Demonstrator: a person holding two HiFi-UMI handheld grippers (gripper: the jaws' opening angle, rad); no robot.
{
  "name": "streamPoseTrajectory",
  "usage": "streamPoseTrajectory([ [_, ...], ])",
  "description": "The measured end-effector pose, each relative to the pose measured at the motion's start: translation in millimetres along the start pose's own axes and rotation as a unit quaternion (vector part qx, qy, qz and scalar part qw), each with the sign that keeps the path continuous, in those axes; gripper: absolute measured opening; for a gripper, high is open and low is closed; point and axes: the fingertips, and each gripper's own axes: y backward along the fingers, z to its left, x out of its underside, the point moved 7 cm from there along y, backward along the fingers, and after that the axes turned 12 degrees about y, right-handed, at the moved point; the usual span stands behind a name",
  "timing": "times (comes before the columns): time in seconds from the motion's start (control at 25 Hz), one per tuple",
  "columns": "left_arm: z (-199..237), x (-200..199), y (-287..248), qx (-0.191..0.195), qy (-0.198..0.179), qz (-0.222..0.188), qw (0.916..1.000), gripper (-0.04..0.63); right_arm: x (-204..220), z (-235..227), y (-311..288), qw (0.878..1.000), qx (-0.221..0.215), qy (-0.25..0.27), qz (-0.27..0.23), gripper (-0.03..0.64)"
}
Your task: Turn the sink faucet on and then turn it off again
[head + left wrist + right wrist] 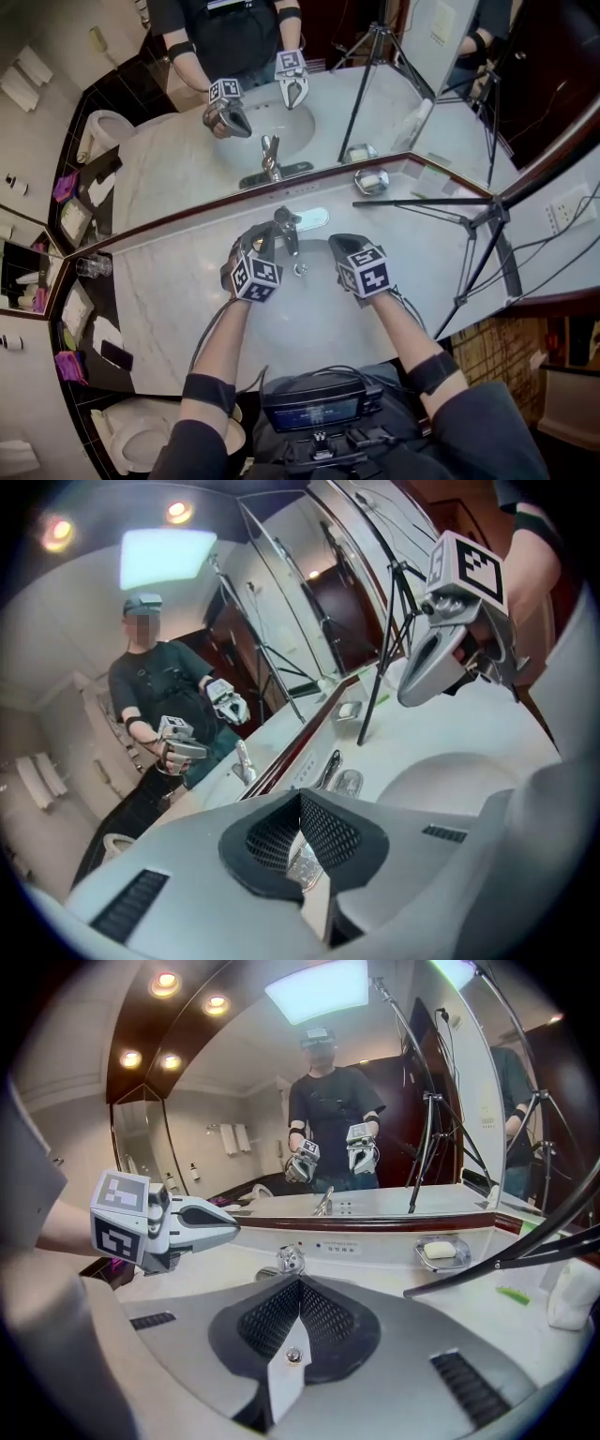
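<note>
Faucet (286, 231) axis runs 12–6, spout points to 6 o'clock. Left gripper (257, 240) at 9, right gripper (343, 244) at 3, both with jaws together, empty. Label plate (342, 1248) print unreadable.

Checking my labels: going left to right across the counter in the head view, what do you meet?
Glass → left gripper → faucet → right gripper → tripod.

No text can be read; the print on the small pale label strip (343, 1248) is too small to be deciphered.
</note>
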Motion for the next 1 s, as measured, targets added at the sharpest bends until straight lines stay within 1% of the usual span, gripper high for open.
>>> streamPoseTrajectory([
  [0.16,10,-5,32,-0.015,0.060,-0.022,0.9979,0.005,-10,6,-2,1.000,-0.004,0.009,-0.007,0.018],
  [0.24,13,-3,48,-0.016,0.105,-0.033,0.9938,0.005,-12,9,-1,1.000,-0.005,0.013,-0.009,0.018],
  [0.32,16,0,63,-0.013,0.161,-0.044,0.9859,0.005,-14,10,0,1.000,-0.005,0.014,-0.011,0.018],
  [0.44,24,12,85,-0.019,0.243,-0.051,0.9686,0.003,-14,10,3,1.000,-0.005,0.013,-0.014,0.018],
  [0.56,30,31,100,-0.034,0.300,-0.062,0.9514,0.003,-14,10,6,1.000,-0.006,0.013,-0.017,0.018],
  [0.64,31,39,109,-0.040,0.324,-0.067,0.9430,0.003,-16,9,8,1.000,-0.007,0.015,-0.021,0.018],
  [0.8,33,52,122,-0.051,0.349,-0.069,0.9331,0.003,-19,11,9,0.999,-0.016,0.024,-0.029,0.018],
  [1.0,31,60,131,-0.062,0.354,-0.067,0.9308,0.002,-16,11,11,0.999,-0.020,0.024,-0.031,0.018],
])
